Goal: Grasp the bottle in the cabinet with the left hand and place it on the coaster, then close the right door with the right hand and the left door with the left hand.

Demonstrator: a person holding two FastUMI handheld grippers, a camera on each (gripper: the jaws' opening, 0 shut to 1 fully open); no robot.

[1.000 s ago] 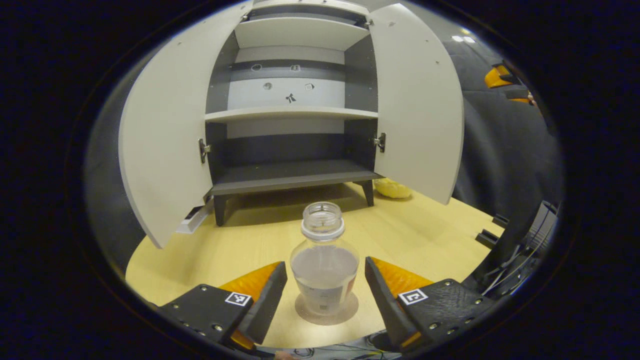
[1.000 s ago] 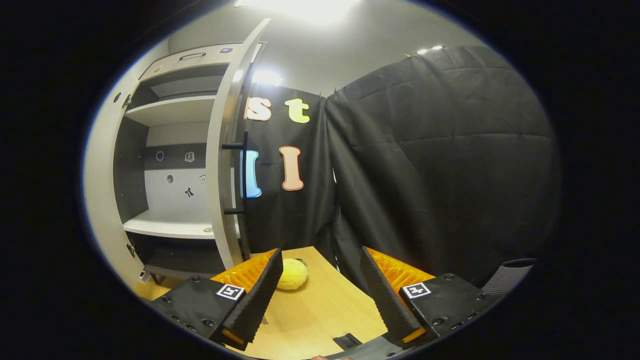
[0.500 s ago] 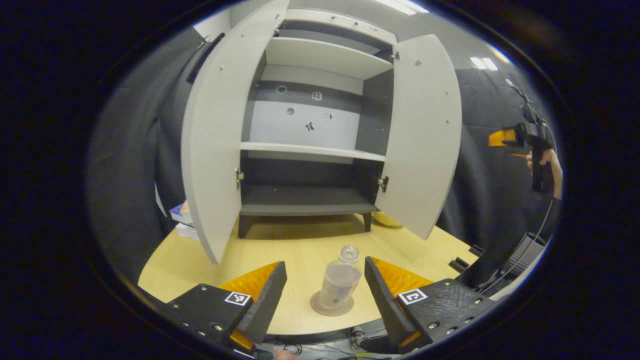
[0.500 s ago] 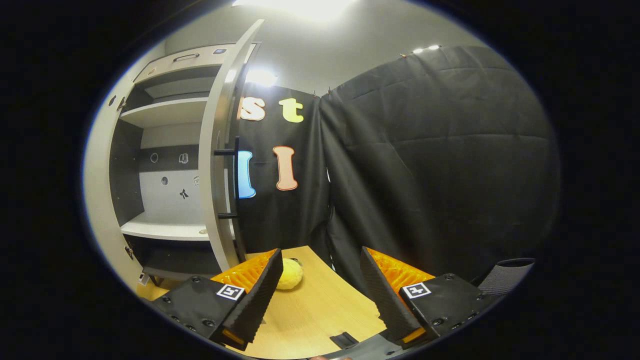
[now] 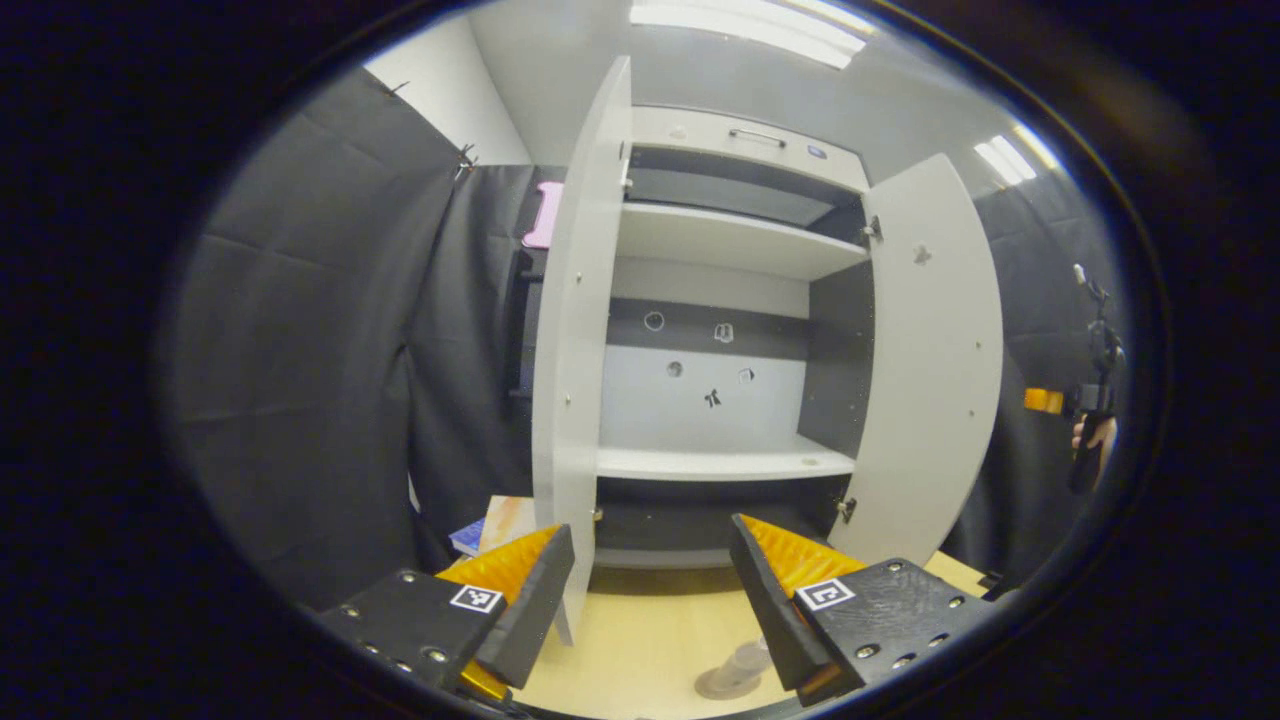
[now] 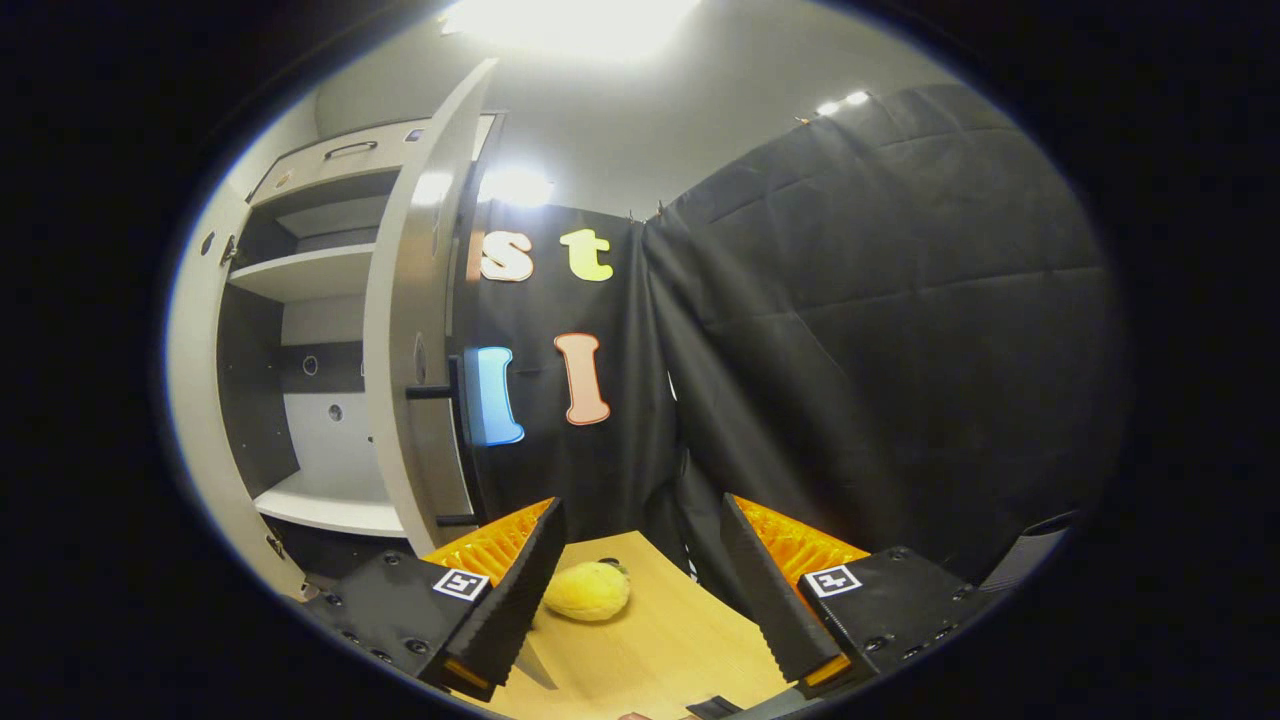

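— What was the biggest thing in front of you?

— The cabinet (image 5: 720, 400), grey-white with dark inner walls and pale shelves. Both doors stood open: the left door (image 5: 575, 400) nearly edge-on to my left gripper view, the right door (image 5: 930, 370) swung wide. In my right gripper view I saw the right door's outer face with its dark bar handle (image 6: 440, 455).

— Any writing you could read?

— None. There were small stickers on the cabinet's back panel (image 5: 700, 365) and square black-and-white markers on my gripper bodies, all too small to make out.

— And the bottle?

— The bottle (image 5: 748, 658) was clear, uncapped and upright on a round brownish coaster (image 5: 722, 684), on the wooden table (image 5: 640, 640) near its front edge, partly hidden behind one finger of my left gripper (image 5: 652, 590).

— How were your tools set?

— My left gripper was spread wide and held nothing. My right gripper (image 6: 640, 590) was also wide and held nothing, over the table with a yellow plush toy (image 6: 588, 590) lying between its fingers farther off. At the right edge of the left gripper view, a hand (image 5: 1090, 435) held that other gripper beyond the right door.
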